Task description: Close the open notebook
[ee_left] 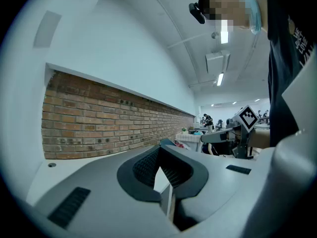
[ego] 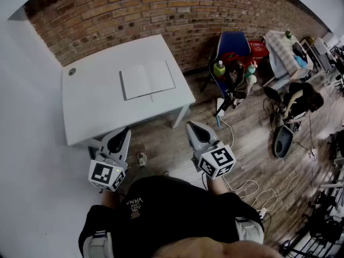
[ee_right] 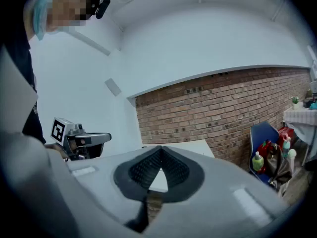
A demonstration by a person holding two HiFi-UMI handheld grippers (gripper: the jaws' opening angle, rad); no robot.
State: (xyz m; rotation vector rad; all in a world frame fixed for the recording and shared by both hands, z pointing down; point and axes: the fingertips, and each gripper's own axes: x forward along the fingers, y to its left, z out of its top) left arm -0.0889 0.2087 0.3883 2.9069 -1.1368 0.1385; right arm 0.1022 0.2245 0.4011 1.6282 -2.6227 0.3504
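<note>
The grey plastic left gripper [ego: 125, 130] is closed tight, empty. Only the head view shows the open white paper notebook [ego: 148, 79], ahead of it on the white rectangular table [ego: 91, 109]. The grey right gripper [ego: 191, 124] is likewise closed, empty.

From the near edge the white desk [ego: 91, 106] lies free on every side of the open notebook [ego: 147, 80], only the brick wall [ego: 161, 9] closes it just behind, and a blue chair [ego: 232, 39] loaded with bottles stands near its right end.
</note>
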